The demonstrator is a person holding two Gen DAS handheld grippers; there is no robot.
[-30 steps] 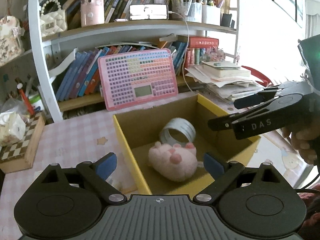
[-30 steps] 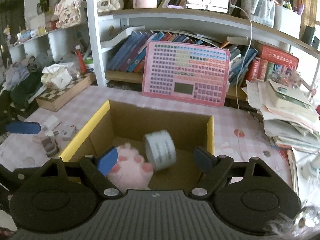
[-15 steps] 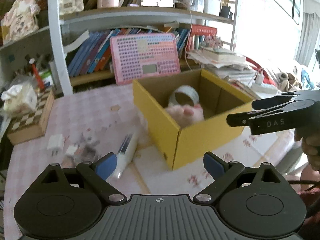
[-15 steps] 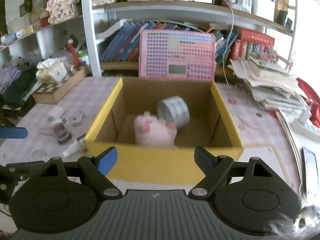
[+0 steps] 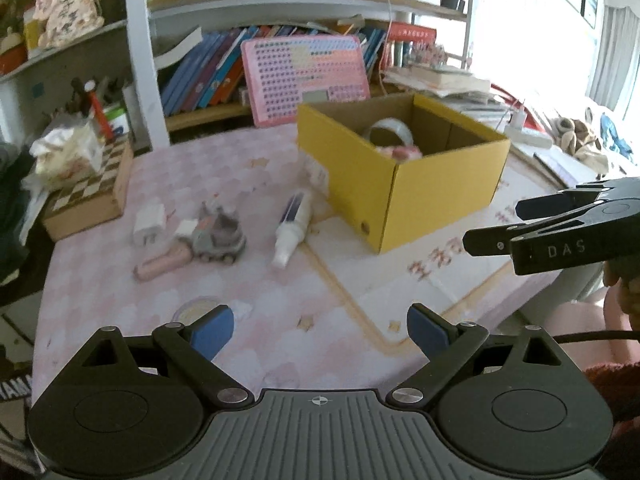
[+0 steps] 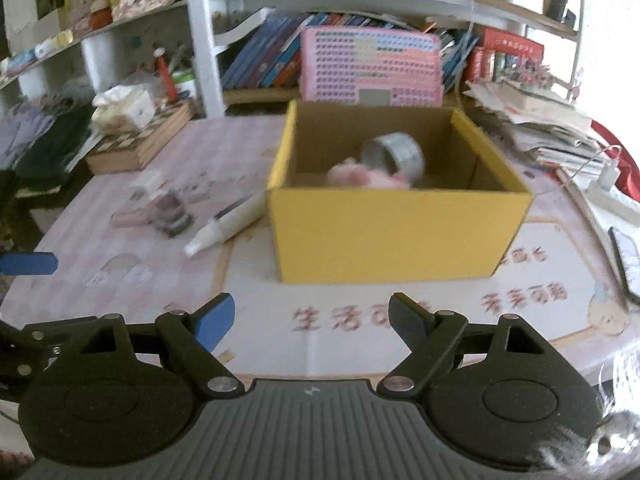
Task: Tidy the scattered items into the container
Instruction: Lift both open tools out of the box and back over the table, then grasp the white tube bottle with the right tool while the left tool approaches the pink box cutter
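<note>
A yellow cardboard box (image 5: 440,192) (image 6: 396,232) stands on the pink table and holds a pink plush toy (image 6: 368,178) and a roll of tape (image 6: 396,156). Left of the box lie a white tube (image 5: 292,226) (image 6: 228,226), a grey toy truck (image 5: 218,236), a pink stick (image 5: 160,266) and a white plug (image 5: 149,224). My left gripper (image 5: 320,330) is open and empty, hanging over the near table short of these items. My right gripper (image 6: 310,320) is open and empty in front of the box; it also shows at the right edge of the left wrist view (image 5: 560,228).
A checkered wooden box (image 5: 88,192) with a tissue pack sits at the table's left. A pink keyboard (image 5: 304,76) leans on the bookshelf behind the yellow box. Stacked papers (image 6: 536,120), a phone (image 6: 626,260) and a power strip lie to the right.
Both grippers have drawn back from above the box toward the table's near edge. The box now looks farther away, and the scattered items to its left have come into view.
</note>
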